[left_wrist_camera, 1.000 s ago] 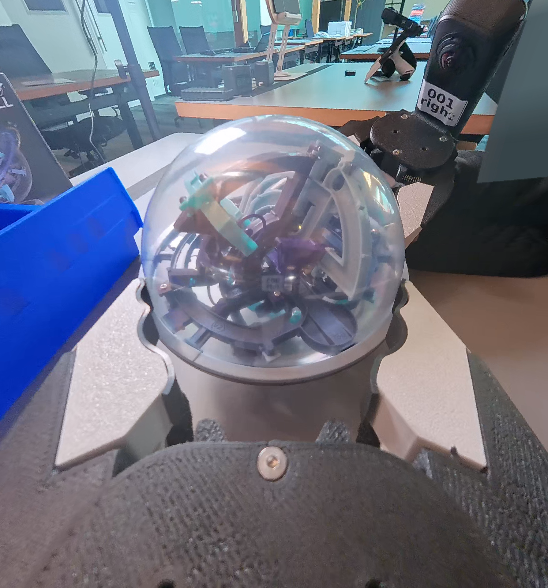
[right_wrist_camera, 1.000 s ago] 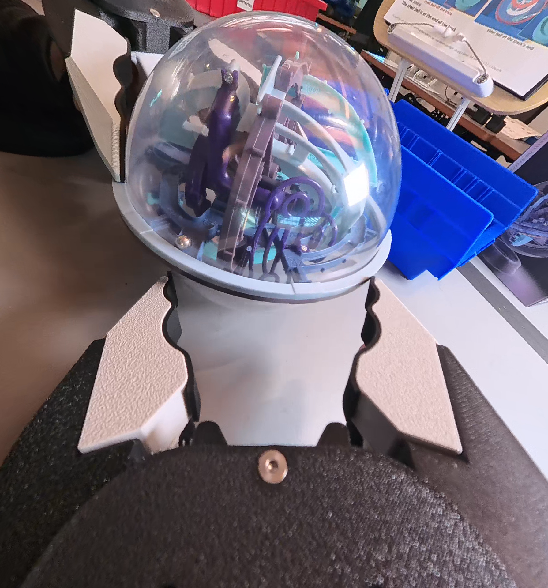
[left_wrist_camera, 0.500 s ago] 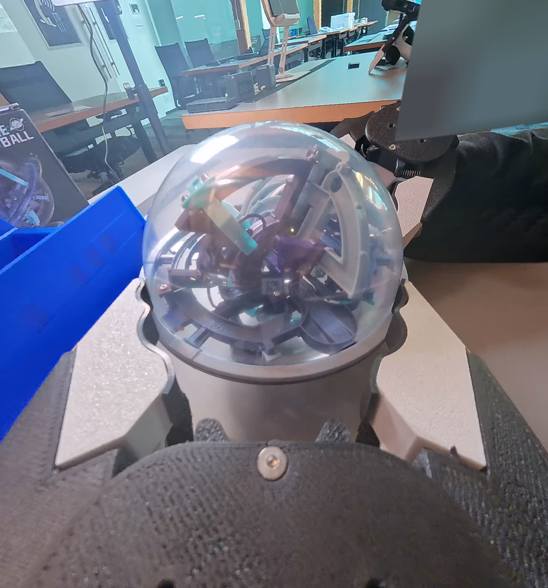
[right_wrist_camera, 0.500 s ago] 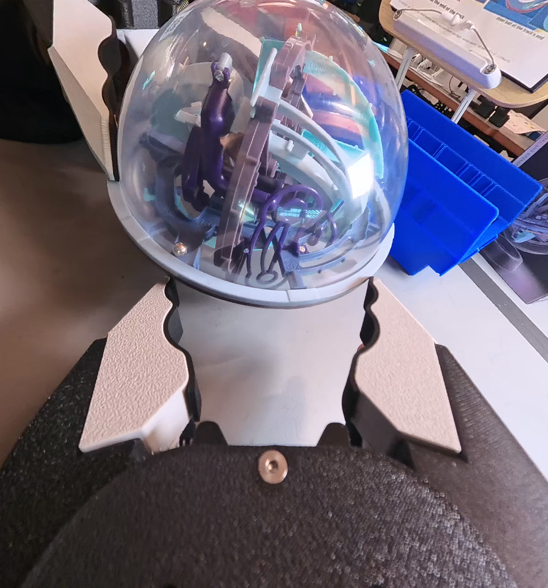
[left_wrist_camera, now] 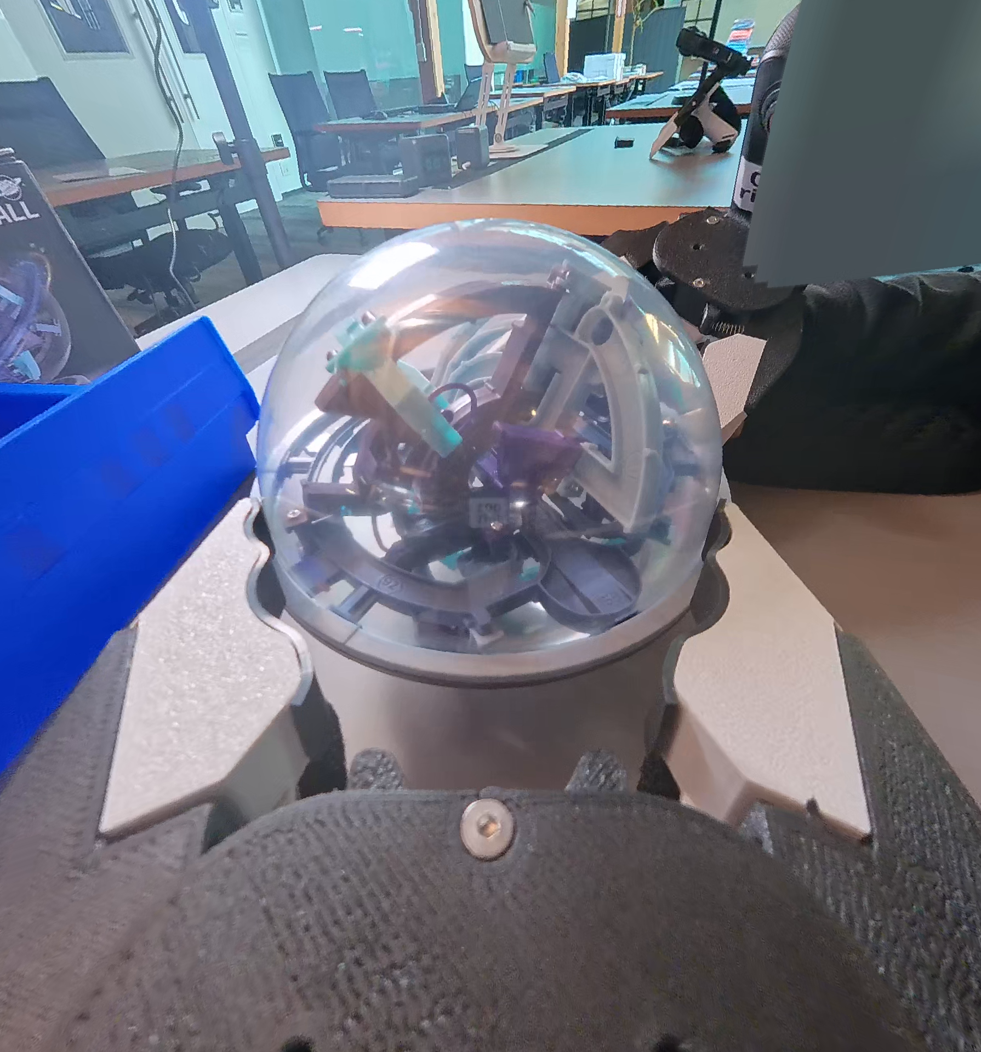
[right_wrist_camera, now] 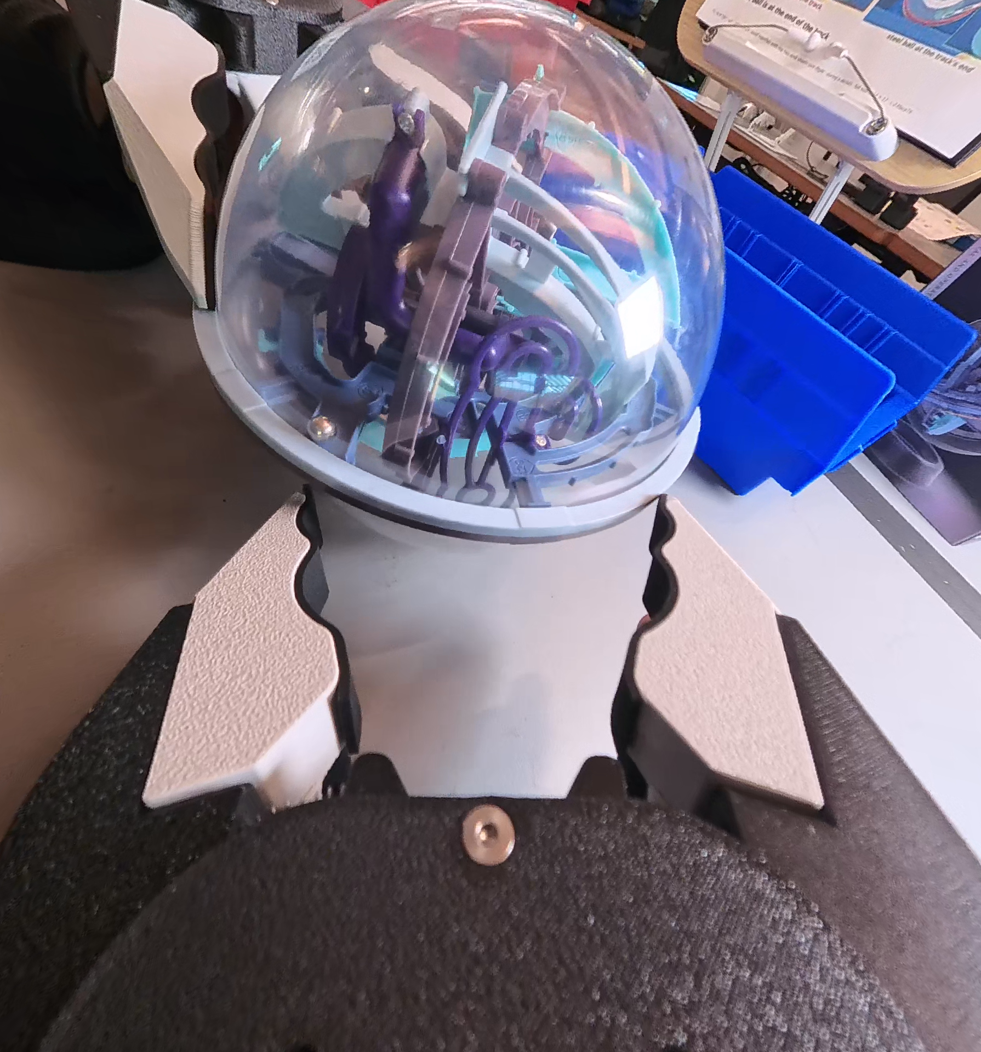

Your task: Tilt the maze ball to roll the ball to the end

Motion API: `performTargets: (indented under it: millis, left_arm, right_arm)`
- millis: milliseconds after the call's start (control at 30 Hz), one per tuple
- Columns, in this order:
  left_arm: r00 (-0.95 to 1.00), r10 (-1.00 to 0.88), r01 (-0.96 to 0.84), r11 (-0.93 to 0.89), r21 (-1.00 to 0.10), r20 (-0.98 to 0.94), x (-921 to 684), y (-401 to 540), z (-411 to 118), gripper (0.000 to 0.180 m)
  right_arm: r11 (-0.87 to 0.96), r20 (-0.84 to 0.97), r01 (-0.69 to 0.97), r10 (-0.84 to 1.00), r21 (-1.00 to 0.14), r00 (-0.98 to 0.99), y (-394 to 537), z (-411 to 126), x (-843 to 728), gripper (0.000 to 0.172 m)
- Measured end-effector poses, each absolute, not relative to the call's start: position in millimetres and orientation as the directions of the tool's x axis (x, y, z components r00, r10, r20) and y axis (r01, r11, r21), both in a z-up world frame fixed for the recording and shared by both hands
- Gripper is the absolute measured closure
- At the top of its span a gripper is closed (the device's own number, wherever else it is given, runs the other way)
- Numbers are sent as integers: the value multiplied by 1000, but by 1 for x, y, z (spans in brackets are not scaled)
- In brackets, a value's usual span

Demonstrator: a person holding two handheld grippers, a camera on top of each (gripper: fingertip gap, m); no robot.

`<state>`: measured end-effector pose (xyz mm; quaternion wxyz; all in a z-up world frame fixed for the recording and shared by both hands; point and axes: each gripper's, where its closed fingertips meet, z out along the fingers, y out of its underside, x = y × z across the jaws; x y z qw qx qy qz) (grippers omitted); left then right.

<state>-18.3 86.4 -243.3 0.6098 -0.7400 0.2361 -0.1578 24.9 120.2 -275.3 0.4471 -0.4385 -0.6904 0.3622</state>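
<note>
The maze ball (left_wrist_camera: 488,432) is a clear sphere with grey, purple and teal tracks inside and a grey rim. It is held between both grippers above the table. My left gripper (left_wrist_camera: 488,546) is shut on it, with its fingers (left_wrist_camera: 209,626) pressed against the ball's sides at the rim. My right gripper (right_wrist_camera: 482,506) is shut on the same ball (right_wrist_camera: 471,273), its fingertips (right_wrist_camera: 283,546) tucked under the rim. The small steel ball (right_wrist_camera: 322,427) sits inside near the rim at the front left. The left gripper's finger (right_wrist_camera: 158,171) shows against the ball's far left side.
A blue bin (left_wrist_camera: 78,484) stands close on the left, seen at the right in the right wrist view (right_wrist_camera: 807,353). The dark maze ball box (left_wrist_camera: 15,284) stands behind it. A person's black sleeve (left_wrist_camera: 875,398) rests on the table (left_wrist_camera: 887,598). A board with a sheet (right_wrist_camera: 852,62) stands at the back.
Both grippers keep their hold on the maze ball. The ball and grippers have tilted a little, so the background has shifted. The steel ball stays near the rim.
</note>
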Motion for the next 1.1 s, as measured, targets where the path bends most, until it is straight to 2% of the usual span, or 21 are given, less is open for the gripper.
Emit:
performTargets:
  millis: [300, 467, 1100]
  left_arm:
    - [838, -542, -163, -127, -978, -69, -18, 87, -242, 35]
    - [832, -553, -79, -176, -981, 32, -20, 89, -241, 35]
    - [831, -553, -52, -185, -981, 60, -19, 91, -241, 35]
  right_arm:
    - [355, 300, 295, 929, -887, -215, 121, -278, 24, 60]
    - [342, 286, 295, 934, -892, -216, 122, -277, 24, 61]
    - [338, 286, 294, 936, -894, -207, 124, -276, 25, 60]
